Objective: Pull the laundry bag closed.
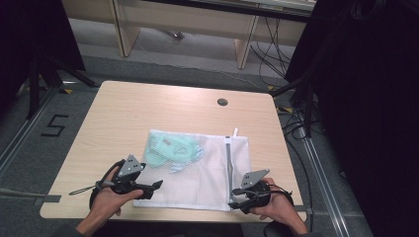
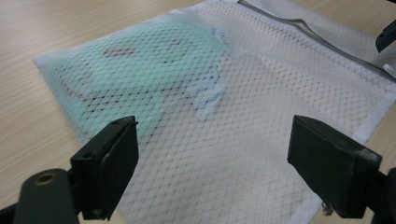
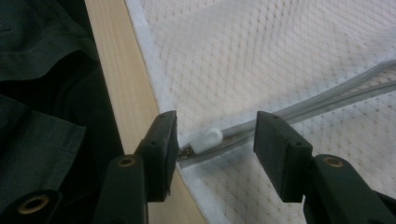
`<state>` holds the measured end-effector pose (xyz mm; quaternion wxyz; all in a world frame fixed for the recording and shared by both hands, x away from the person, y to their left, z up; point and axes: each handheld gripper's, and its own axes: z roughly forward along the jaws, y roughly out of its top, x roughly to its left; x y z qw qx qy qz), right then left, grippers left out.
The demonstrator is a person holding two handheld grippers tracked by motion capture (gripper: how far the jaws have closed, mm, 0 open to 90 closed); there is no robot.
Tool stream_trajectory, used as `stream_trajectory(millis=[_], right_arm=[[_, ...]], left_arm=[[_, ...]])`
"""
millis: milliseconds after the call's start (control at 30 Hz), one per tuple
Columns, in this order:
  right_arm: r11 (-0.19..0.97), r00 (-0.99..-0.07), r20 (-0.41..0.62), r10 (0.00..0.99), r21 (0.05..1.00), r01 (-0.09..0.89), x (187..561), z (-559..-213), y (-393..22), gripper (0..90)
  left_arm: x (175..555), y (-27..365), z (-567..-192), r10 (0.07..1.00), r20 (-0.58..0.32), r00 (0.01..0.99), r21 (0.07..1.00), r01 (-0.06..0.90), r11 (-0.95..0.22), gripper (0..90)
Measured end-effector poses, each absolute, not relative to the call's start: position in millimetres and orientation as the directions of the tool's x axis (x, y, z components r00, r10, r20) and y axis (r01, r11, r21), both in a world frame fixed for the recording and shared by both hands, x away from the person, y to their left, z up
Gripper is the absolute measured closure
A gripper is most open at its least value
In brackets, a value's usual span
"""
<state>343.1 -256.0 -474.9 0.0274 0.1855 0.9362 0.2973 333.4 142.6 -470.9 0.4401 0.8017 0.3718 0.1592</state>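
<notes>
A light wooden table [image 1: 123,113] with rounded corners stands on grey flooring, a small round grommet [image 1: 222,102] set near its far edge. Flat on its near half lies a white mesh laundry bag [image 1: 207,173], zipper [image 1: 228,163] running front to back, a pale green garment [image 1: 168,148] inside its far-left corner.

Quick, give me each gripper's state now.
Left gripper: open, holding nothing, over the mesh bag.
Right gripper: open, jaws either side of the zipper pull, not pressing it.
</notes>
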Motion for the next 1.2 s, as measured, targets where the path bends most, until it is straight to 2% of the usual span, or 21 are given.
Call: stream_trajectory(millis=[200,267,633,767,1200], right_arm=[[0.787,-0.952,0.064,0.300,0.547,0.285,343.6,-479.5,-250.4,50.9],[0.787,-0.945,0.068,0.319,0.537,0.304,341.9,-479.5,-249.7,51.0],[0.810,-0.953,0.084,0.290,0.509,0.291,341.3,-482.6,-243.3,50.4],[0.814,-0.952,0.094,0.291,0.498,0.299,338.9,-481.6,-244.0,54.9],[0.845,-0.972,0.051,0.231,0.485,0.226,339.5,-480.5,-243.5,68.5]], left_arm=[[333.7,143.1,-470.3,0.737,-0.070,0.672,0.826,0.453,-0.335,16.0],[333.6,142.9,-470.4,0.735,-0.070,0.675,0.825,0.453,-0.338,16.0],[332.4,140.3,-470.5,0.735,-0.076,0.673,0.822,0.459,-0.336,16.0],[332.2,138.9,-471.2,0.734,-0.088,0.673,0.826,0.461,-0.324,16.1],[332.9,139.6,-471.0,0.723,-0.064,0.688,0.817,0.452,-0.358,16.5]])
